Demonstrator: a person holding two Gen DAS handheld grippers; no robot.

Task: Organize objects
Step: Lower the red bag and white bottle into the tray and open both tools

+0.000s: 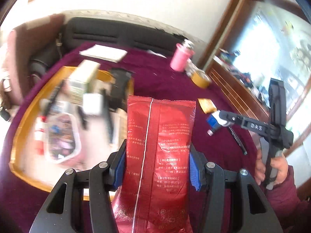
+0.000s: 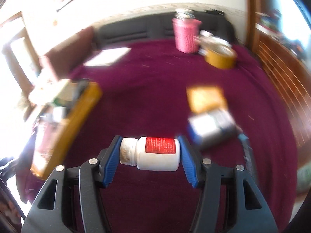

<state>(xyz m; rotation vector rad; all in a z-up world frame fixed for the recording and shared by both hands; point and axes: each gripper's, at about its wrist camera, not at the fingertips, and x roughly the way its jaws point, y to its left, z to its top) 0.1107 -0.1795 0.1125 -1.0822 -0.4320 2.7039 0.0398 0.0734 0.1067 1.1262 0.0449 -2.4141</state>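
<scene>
My left gripper [image 1: 157,165] is shut on a red foil packet [image 1: 161,145] with white print, held upright over the maroon cloth beside the yellow tray [image 1: 25,116]. The tray holds boxes, a clear container and small items, all blurred. My right gripper [image 2: 149,155] is shut on a white pill bottle [image 2: 153,153] with a red label, held sideways above the cloth. The right gripper also shows in the left wrist view [image 1: 215,122], held in a hand at the right. The tray shows at the left in the right wrist view [image 2: 77,116].
A pink cup [image 1: 180,57] and a roll of yellow tape [image 1: 201,79] stand at the far side. A white pad [image 1: 105,53] lies at the back. An orange packet [image 2: 206,99] and a silver-blue box [image 2: 211,130] lie right of the bottle. A wooden cabinet [image 2: 281,81] borders the right.
</scene>
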